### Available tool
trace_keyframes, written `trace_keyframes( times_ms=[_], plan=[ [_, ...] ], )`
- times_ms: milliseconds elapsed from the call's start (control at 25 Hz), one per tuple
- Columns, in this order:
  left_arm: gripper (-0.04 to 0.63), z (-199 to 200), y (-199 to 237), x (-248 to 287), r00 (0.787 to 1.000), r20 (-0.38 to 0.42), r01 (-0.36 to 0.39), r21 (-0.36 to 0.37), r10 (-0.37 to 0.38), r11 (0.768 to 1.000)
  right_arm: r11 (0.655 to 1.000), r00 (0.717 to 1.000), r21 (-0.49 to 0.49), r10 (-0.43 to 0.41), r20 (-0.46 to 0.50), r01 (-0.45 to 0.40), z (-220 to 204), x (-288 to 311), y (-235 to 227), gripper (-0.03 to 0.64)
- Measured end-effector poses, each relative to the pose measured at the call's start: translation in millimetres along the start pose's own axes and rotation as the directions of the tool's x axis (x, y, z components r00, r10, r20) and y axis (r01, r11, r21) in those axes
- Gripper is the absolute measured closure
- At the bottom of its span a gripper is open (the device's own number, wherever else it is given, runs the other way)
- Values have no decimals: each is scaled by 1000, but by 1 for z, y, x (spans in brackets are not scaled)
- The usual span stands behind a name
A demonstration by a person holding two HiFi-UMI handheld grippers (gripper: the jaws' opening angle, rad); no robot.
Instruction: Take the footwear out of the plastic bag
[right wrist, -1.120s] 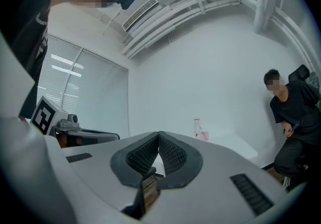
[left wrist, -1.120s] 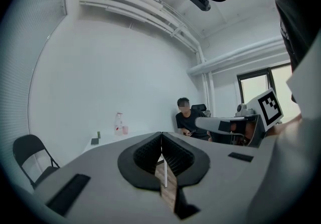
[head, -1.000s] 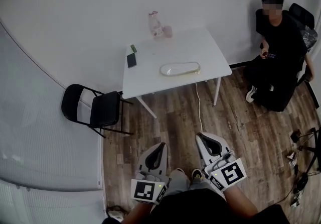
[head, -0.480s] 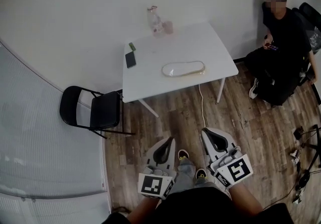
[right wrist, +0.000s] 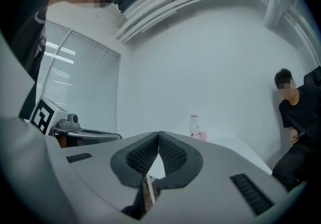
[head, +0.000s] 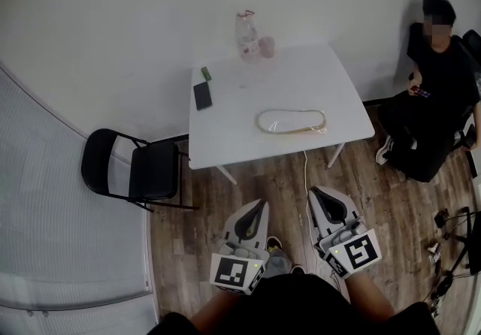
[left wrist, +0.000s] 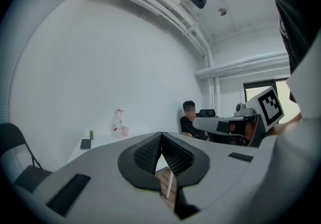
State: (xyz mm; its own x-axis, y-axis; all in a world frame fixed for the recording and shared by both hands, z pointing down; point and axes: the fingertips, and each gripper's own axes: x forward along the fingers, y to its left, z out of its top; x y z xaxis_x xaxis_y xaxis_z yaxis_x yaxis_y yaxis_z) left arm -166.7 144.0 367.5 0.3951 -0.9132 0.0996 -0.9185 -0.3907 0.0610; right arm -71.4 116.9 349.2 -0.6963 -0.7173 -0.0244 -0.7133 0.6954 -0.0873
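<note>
Plainly, the coming move turns on a reach forward: both claws hang low over the floor [head: 391, 206], short of the counter [head: 239, 129]. The left claw [head: 259, 207] has its jaws pressed together on nothing, tips aimed toward 12 o'clock. Its own view shows the pads meeting with only the room beyond.

From the left claw the bag [head: 292, 122] lies at about 1 o'clock, well apart, on the counter near the front edge. The bag's long axis runs from 9 to 3 o'clock, crosswise to both claws. The footwear [head: 279, 122] shows through the clear plastic as a pale, flat sole shape.

From the right claw [head: 319, 195] the bag lies at about 11 o'clock, and this claw looks slightly the nearer of the two. Its jaws too are closed on nothing, tips toward 12 o'clock. The two claws sit side by side, roughly level with each other.

I judge that the left claw suits the bag's 9 o'clock end and the right claw its 3 o'clock end.
</note>
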Motion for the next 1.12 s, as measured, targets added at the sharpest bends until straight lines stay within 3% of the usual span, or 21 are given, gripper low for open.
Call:
trace_keyframes(
  times_ms=[240,480,680,1120],
  plan=[
    [574,-1,57,21,1000,6,10,-25,-10,1000,1000,1000,-10,-8,9,8,2,58,0,600],
    [574,-14,86,35,999,-2,37,-39,-37,999,998,998,-22,-64,-16,63,-10,74,-12,600],
    [574,-16,99,41,998,-6,58,-70,-58,996,994,993,-25,-111,-46,110,-17,74,-22,600],
    [574,-17,110,50,998,-3,56,-79,-57,995,992,991,-47,-121,-57,118,-17,80,-31,600]
  ],
)
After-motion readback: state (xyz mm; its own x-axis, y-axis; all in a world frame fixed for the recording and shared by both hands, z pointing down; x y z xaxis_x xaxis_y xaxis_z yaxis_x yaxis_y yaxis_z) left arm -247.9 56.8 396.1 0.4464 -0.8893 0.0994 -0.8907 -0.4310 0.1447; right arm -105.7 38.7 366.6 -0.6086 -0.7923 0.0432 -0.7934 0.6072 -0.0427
